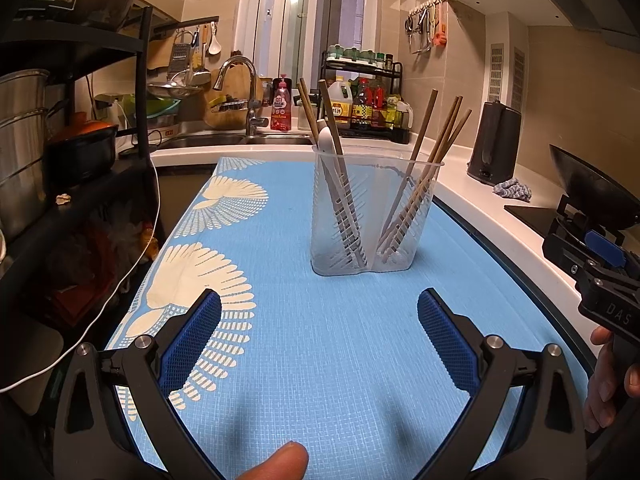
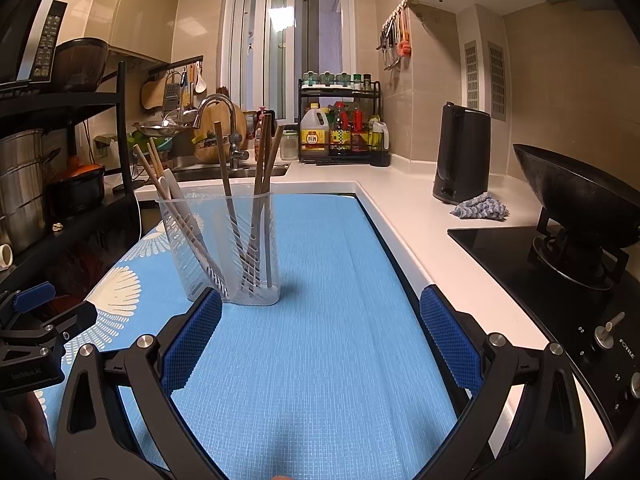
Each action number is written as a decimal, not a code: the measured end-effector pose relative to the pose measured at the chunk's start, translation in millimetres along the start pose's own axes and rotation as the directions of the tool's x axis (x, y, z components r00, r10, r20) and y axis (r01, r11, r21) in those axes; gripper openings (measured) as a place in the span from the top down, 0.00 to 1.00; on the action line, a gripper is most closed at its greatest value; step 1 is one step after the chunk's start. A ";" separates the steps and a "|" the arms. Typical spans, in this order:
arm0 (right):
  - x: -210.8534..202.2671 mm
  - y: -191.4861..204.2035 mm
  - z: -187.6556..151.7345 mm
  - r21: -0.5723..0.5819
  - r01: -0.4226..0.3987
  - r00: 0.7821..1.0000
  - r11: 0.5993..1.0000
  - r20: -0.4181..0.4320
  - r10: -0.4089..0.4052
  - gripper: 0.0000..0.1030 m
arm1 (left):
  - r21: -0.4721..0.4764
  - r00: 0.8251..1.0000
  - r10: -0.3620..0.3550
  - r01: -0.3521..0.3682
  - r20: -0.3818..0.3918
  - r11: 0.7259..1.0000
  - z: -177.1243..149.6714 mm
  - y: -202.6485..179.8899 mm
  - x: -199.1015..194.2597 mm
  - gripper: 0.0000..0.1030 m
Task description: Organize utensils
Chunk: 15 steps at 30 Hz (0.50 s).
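A clear plastic utensil holder [image 1: 372, 220] [image 2: 220, 248] with two compartments stands upright on the blue mat [image 1: 320, 360] [image 2: 320, 360]. Its left compartment holds wooden chopsticks [image 1: 332, 120] and a white spoon [image 1: 325, 138]. The right compartment holds several more chopsticks [image 1: 444, 136] [image 2: 264, 152]. My left gripper [image 1: 320, 340] is open above the mat, in front of the holder, with nothing between its blue pads. My right gripper [image 2: 320, 340] is open too, to the right of the holder; its left pad [image 2: 192, 340] sits close to the holder's base. Nothing is held.
A sink with a tap [image 1: 248, 92] lies behind the mat. A bottle rack [image 2: 340, 120], a black kettle [image 2: 460, 152], a grey cloth [image 2: 480, 206] and a wok [image 2: 576, 196] on a hob line the white counter at right. A black shelf with pots [image 1: 72, 140] stands left.
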State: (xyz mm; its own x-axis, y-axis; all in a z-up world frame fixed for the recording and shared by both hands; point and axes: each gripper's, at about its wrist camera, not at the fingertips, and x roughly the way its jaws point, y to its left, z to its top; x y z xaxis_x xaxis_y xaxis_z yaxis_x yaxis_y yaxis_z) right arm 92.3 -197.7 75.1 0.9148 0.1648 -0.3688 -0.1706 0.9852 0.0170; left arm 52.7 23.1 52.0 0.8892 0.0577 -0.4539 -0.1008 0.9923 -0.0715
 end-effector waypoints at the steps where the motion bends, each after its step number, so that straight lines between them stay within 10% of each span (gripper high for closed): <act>1: -0.2 0.2 -0.2 -0.001 0.001 1.000 1.000 0.001 -0.001 0.05 | -0.001 1.000 0.000 0.000 0.001 1.000 -0.1 0.5 -0.4 0.07; 15: -0.6 0.7 0.4 -0.004 0.001 1.000 1.000 0.002 -0.001 0.05 | -0.003 1.000 0.002 -0.002 0.002 1.000 1.2 1.4 0.1 0.07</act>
State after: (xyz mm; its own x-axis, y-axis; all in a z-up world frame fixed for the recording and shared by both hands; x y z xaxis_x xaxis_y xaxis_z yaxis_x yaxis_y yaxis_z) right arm 91.8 -197.1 75.6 0.9155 0.1642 -0.3674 -0.1715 0.9851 0.0128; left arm 53.2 24.6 52.9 0.8898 0.0595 -0.4525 -0.1037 0.9919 -0.0736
